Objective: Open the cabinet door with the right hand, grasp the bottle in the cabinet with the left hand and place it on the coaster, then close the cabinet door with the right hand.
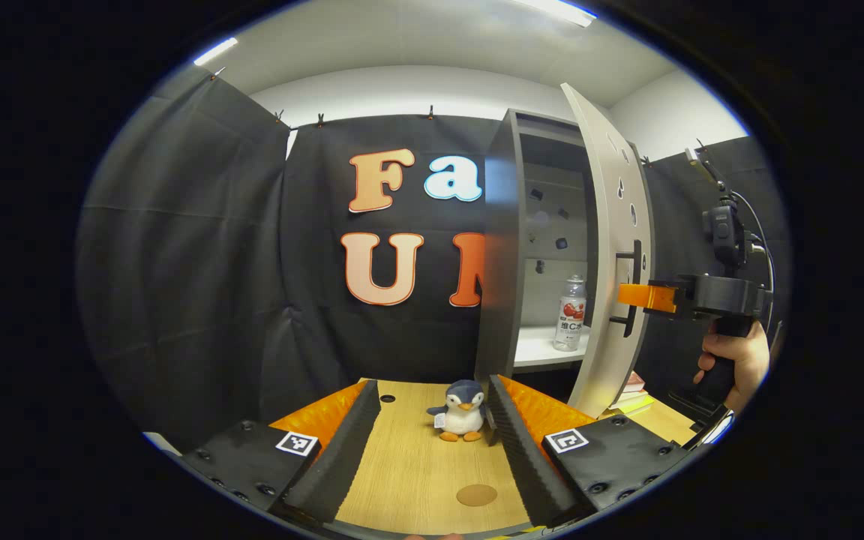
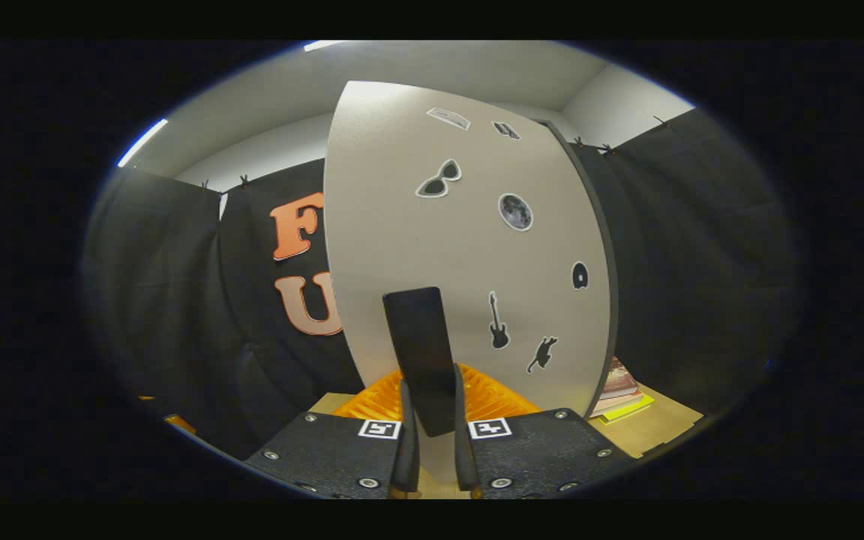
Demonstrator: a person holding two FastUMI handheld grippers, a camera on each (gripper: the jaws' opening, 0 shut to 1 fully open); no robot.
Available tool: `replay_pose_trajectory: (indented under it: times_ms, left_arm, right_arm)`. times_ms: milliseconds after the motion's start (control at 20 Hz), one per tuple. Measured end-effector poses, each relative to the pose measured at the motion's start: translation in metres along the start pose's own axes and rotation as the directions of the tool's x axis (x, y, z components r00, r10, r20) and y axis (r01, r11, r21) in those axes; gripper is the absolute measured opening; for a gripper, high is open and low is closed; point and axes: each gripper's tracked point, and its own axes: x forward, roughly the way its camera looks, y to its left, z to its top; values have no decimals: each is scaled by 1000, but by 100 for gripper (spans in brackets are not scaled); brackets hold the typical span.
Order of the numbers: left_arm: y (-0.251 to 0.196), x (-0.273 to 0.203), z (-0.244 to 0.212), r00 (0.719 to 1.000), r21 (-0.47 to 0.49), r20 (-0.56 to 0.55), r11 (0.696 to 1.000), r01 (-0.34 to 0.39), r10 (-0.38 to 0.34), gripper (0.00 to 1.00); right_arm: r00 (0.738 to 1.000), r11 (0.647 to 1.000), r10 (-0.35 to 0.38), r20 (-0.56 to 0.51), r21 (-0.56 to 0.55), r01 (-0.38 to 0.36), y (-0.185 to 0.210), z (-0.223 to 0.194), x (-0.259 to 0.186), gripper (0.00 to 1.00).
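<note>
The grey cabinet (image 1: 505, 247) stands at the back right with its door (image 1: 612, 247) swung open. A clear bottle (image 1: 571, 313) with a red-and-white label is upright on the white shelf inside. In the left gripper view, my right gripper (image 1: 648, 296), orange-fingered and held by a hand (image 1: 732, 360), sits at the door's black handle (image 1: 631, 289). In the right gripper view, that gripper (image 2: 433, 439) is shut on the black handle (image 2: 423, 352), with the door (image 2: 469, 240) close ahead. My left gripper (image 1: 432, 388) is open over the wooden table, and a round brown coaster (image 1: 476, 494) lies between its fingers.
A small penguin toy (image 1: 462, 411) stands on the table (image 1: 409, 465) beside my left gripper's right finger. A stack of books (image 2: 618, 390) lies at the foot of the door on the right. Black cloth walls close in the back and left.
</note>
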Motion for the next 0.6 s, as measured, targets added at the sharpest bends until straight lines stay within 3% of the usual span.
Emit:
replay_pose_trajectory:
  times_ms: [600]
  left_arm:
    - [-58,-17,-7,999,-24,-19,998,51,-51,94]
  right_arm:
    - [998,997,-67,7,-36,68,-46,6,-40,18]
